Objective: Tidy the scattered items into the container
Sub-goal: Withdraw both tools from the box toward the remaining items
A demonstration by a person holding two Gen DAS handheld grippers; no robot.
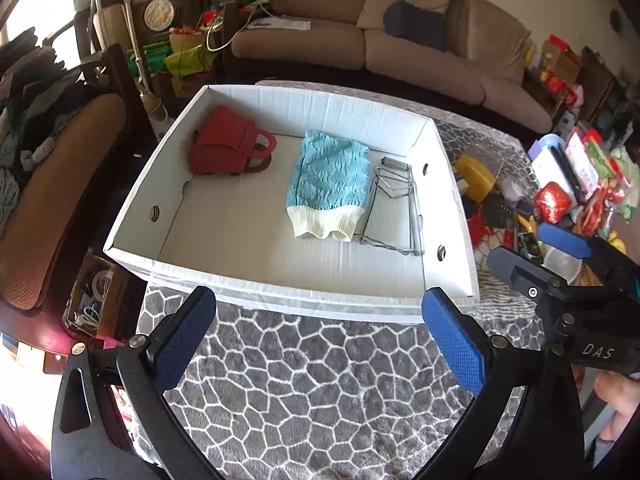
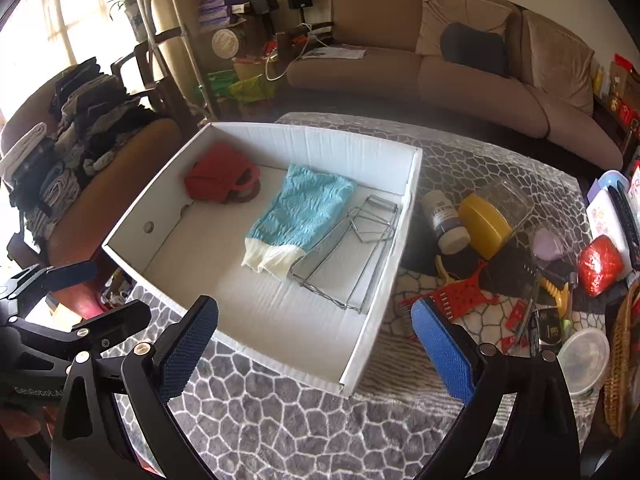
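A white cardboard box [image 1: 248,280] [image 2: 360,344] stands on a grey patterned cloth. Inside it lie a red bag [image 1: 228,144] [image 2: 216,178], a blue knitted piece with a cream cuff [image 1: 330,178] [image 2: 296,212] and a metal wire rack [image 1: 396,208] [image 2: 352,252]. My left gripper [image 1: 320,340] hovers open over the cloth just in front of the box, nothing between its fingers. My right gripper [image 2: 316,352] is open and empty above the box's near right corner. Scattered items lie right of the box: a yellow case [image 2: 484,220] [image 1: 476,176], a white-lidded jar [image 2: 446,220], a red plastic grid [image 2: 460,296].
More clutter sits at the right: a red shiny ball [image 2: 600,264], a clear round tub [image 2: 584,360], a wicker basket [image 2: 620,364]. A brown sofa [image 2: 460,68] runs along the back. A chair piled with clothes [image 2: 72,136] stands left of the table.
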